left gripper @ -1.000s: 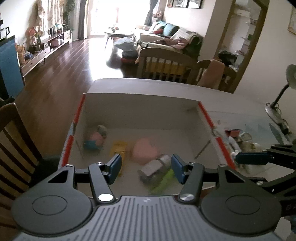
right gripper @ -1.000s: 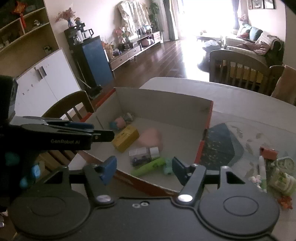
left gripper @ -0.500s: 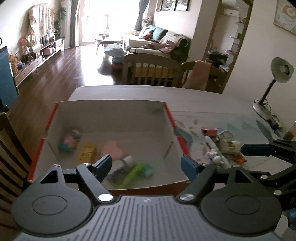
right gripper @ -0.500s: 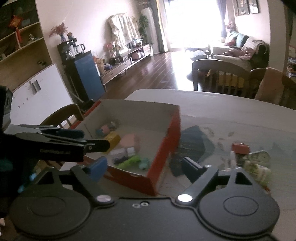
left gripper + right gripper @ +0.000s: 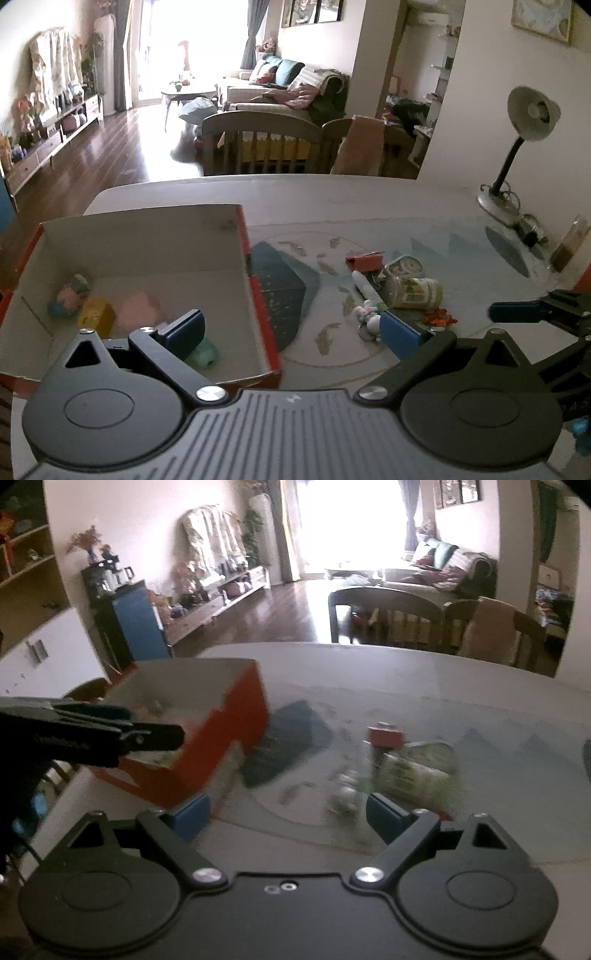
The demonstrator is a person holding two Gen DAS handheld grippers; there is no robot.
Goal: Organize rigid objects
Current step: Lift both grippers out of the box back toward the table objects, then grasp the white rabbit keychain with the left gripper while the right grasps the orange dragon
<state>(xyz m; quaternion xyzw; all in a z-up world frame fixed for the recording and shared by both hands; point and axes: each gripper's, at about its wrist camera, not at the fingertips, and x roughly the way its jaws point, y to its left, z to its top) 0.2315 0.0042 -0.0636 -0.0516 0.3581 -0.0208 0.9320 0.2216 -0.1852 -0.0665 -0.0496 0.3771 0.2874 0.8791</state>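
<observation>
A cardboard box with red outer walls stands at the left and holds a pink-and-blue toy, a yellow block, a pink piece and a green piece. To its right on the table lie a red case, a small clock, a jar on its side, a white tube and a tiny figure. My left gripper hangs over the box's right wall, its jaws opening with nothing between them. My right gripper is open and empty before the blurred pile.
A desk lamp stands at the table's far right. Wooden chairs line the far edge. A dark blue patch of the table mat lies between box and pile. The other gripper's finger reaches in from the right.
Both views have swung right, from over the box toward the loose pile on the mat. Both grippers' jaws have spread wider. The items in the box stay put.
</observation>
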